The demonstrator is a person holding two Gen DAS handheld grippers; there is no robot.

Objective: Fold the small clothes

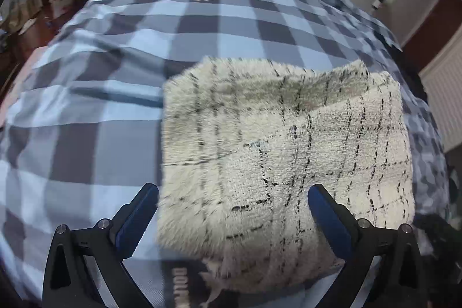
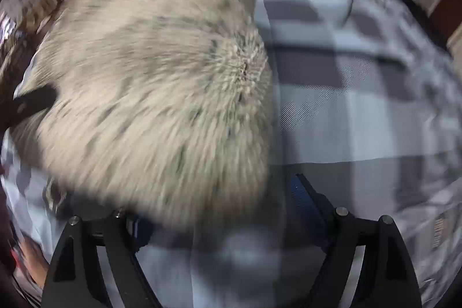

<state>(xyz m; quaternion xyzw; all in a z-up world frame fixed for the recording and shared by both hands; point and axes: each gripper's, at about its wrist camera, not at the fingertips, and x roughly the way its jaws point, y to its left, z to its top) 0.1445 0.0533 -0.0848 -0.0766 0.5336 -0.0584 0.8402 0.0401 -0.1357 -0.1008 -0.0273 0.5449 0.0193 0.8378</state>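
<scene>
Left wrist view: a cream checked fleece cloth (image 1: 277,163) is seen lying folded on the blue plaid bedcover (image 1: 115,77), its long axis running away from the camera. The left gripper (image 1: 232,210) is spread wide around its near edge; the right gripper (image 2: 215,207) is likewise spread apart beside the blurred cloth (image 2: 156,82).

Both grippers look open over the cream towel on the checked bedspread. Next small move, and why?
Probably close the left gripper on the near edge of the cream towel: its fingers are spread with the towel's near part between them, and one folded layer already lies across. The right gripper view is motion-blurred, so let it settle.
</scene>
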